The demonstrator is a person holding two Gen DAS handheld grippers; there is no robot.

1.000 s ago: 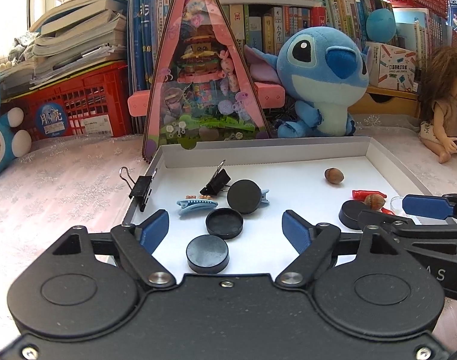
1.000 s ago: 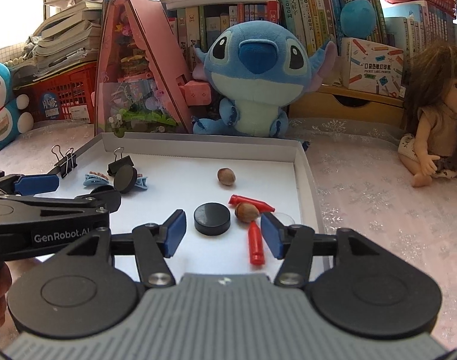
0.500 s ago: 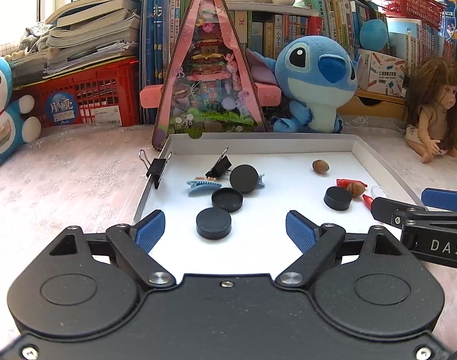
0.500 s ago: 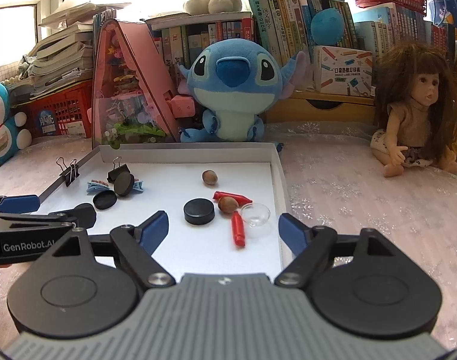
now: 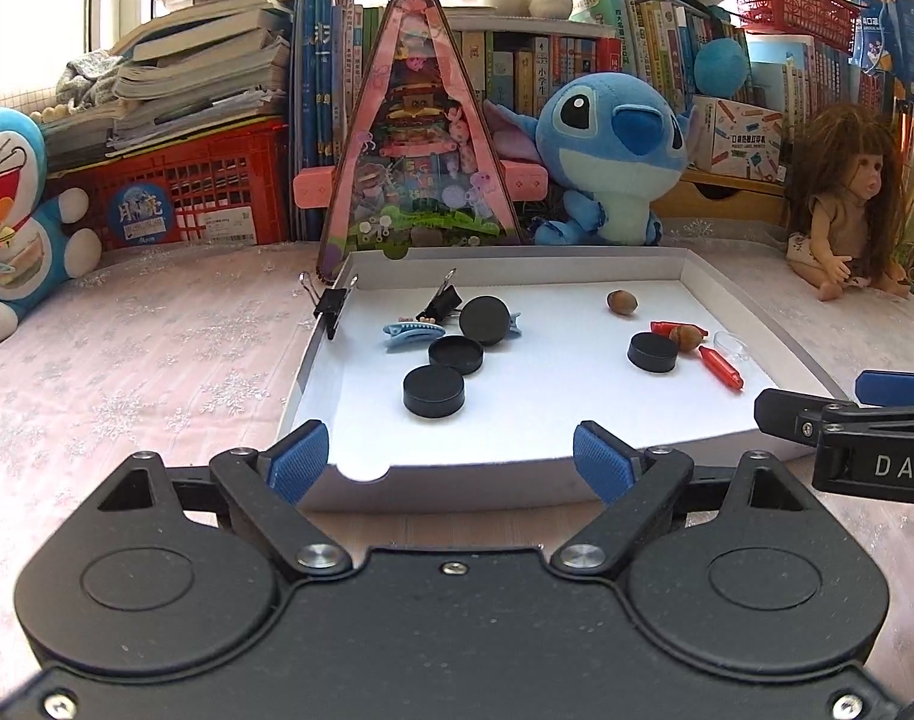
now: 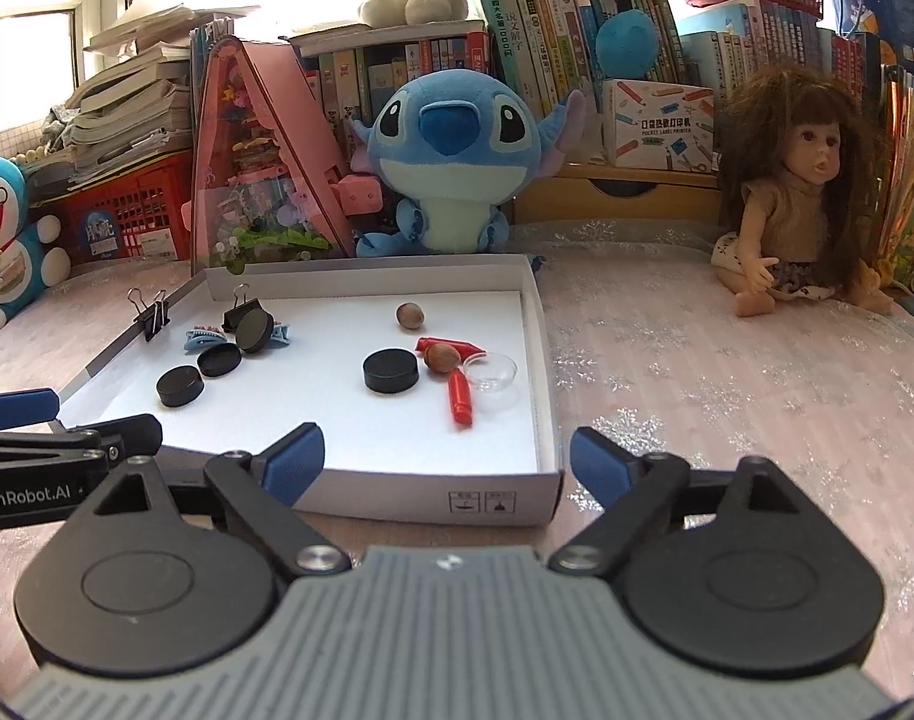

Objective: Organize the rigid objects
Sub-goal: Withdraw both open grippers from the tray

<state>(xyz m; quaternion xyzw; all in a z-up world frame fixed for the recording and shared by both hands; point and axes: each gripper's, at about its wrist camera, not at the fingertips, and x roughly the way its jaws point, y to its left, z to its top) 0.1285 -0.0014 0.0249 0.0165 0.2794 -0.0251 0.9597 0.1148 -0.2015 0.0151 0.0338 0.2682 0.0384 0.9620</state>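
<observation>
A shallow white box lies on the pink cloth. Inside are black round caps, a blue hair clip, black binder clips, two nuts, red crayon-like pieces and a small clear dish. My left gripper is open and empty, just short of the box's near wall. My right gripper is open and empty at the box's near right corner.
Behind the box stand a pink triangular toy case, a blue plush, a red crate and shelves of books. A doll sits at the right, a Doraemon plush at the left.
Both grippers have drawn back from over the box to outside its near wall and risen a little. The right gripper's jaws have opened wider. Objects in the box have not moved.
</observation>
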